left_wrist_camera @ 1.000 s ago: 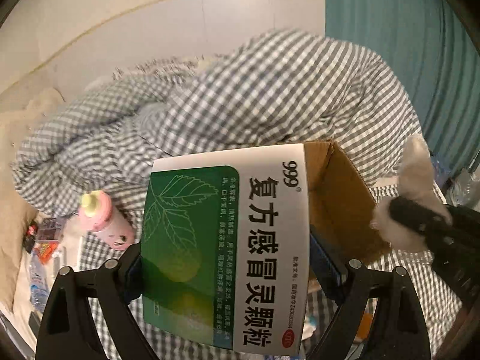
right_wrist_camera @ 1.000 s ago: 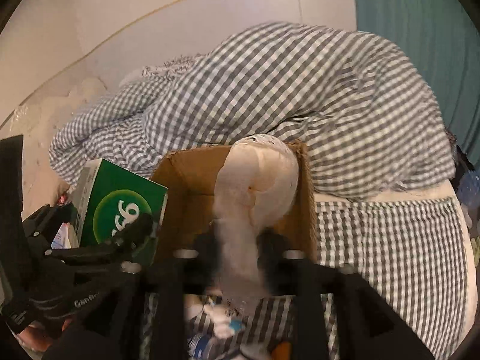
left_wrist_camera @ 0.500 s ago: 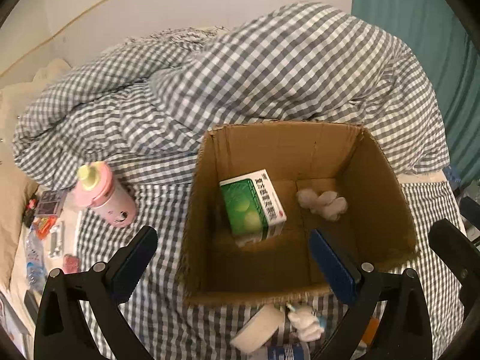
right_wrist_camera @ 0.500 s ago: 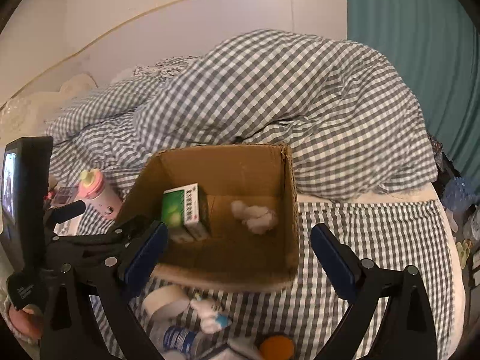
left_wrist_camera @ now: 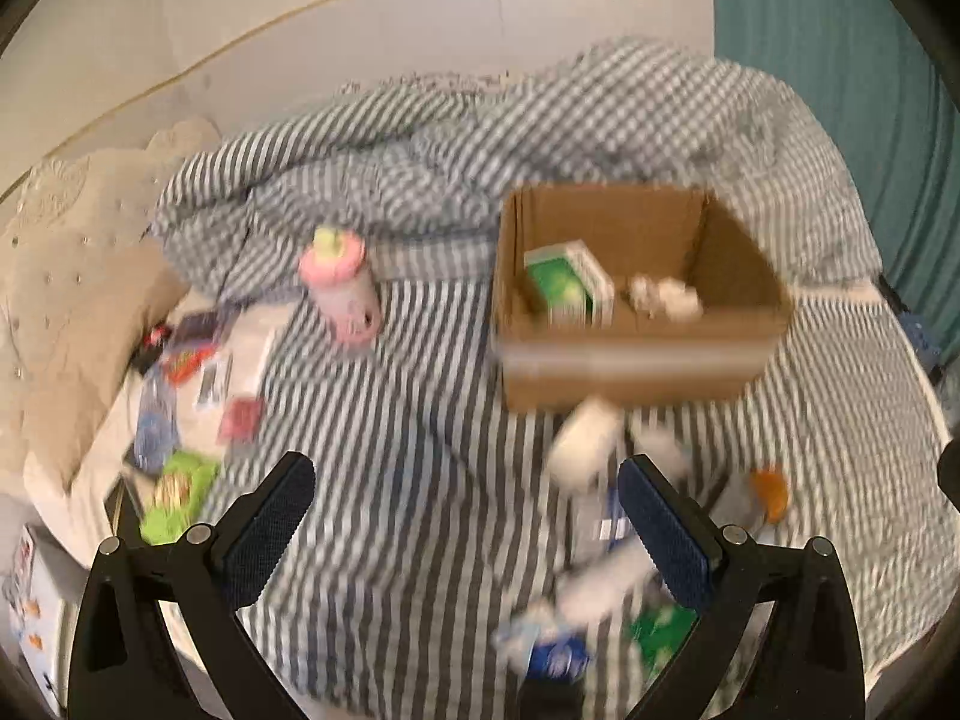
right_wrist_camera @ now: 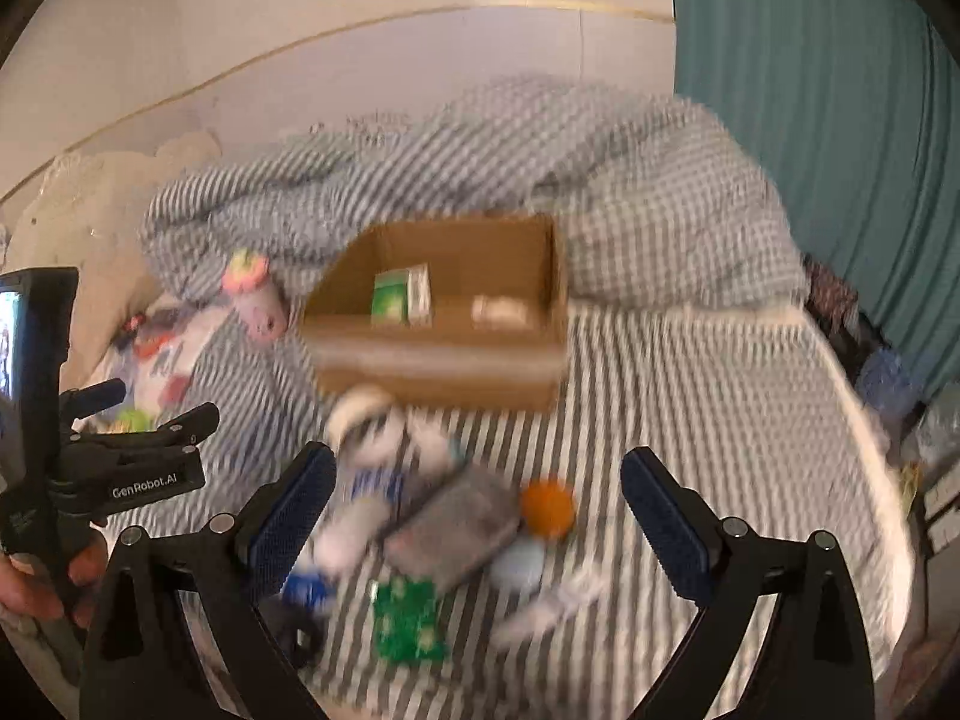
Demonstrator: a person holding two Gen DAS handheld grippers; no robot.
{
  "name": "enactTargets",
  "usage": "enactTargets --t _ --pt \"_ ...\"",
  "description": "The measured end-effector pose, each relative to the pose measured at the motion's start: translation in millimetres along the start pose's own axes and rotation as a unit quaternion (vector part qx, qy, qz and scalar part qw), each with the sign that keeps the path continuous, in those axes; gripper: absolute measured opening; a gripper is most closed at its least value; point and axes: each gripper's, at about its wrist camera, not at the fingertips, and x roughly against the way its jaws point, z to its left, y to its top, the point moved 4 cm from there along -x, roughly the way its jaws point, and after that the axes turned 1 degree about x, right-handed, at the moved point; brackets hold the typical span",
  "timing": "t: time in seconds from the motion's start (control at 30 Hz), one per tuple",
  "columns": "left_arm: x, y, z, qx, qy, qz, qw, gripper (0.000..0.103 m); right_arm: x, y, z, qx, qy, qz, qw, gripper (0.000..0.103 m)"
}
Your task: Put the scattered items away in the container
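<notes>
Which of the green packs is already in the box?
The green and white medicine carton, standing at the left inside the cardboard box. The other green packet lies flat on the bedsheet among the loose items.

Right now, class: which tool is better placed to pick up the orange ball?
Probably the right tool: it is open and empty, and the orange ball lies between its fingers' line of sight. For the left tool, also open, the ball sits off to its right.

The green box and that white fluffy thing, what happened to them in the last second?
Both were let go into the cardboard box: the green box by the left gripper, the white fluffy wad by the right gripper. Both grippers then pulled back, open and empty. The pink bottle stayed put.
</notes>
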Motion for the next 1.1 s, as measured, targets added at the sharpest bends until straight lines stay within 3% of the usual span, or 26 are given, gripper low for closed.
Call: enactTargets --t 0.1,0.2,0.37,0.53,0.7,0.83,1.03,1.07,1.1 --pt "-7 -60 -1 -0.004 0.008 0.014 0.9999 0.103 -17 -56 4 -0.021 0.017 0.041 0.999 0.096" --pt "-18 -117 -8 -0.002 -0.010 0.047 0.9989 0.103 -29 -103 10 -0.023 0.010 0.069 0.997 0.096" --pt "-27 -180 -20 -0.024 -0.021 0.056 0.9979 0.103 -33 -143 17 -0.019 -0.006 0.080 0.997 0.096" --pt "-31 -187 -26 -0.017 -0.060 0.026 0.9977 0.103 -26 -152 20 -0.022 -0.018 0.086 0.996 0.096" --pt "-35 -191 -17 0.030 -0.097 0.035 0.9942 0.103 -25 -150 19 -0.018 -0.030 0.082 0.996 0.096" --pt "-36 -195 -26 0.035 -0.152 0.041 0.9869 0.103 -34 -151 15 -0.022 -0.031 0.088 0.995 0.096" --pt "-72 -202 -44 0.021 -0.123 0.083 0.9887 0.103 -47 -152 16 -0.015 -0.019 0.099 0.995 0.096" --pt "-76 -203 -43 0.021 -0.113 0.086 0.9896 0.102 -51 -151 17 -0.013 -0.015 0.101 0.995 0.096" --pt "-78 -202 -41 0.017 -0.104 0.089 0.9904 0.094 -55 -149 18 -0.011 -0.012 0.102 0.995 0.096"
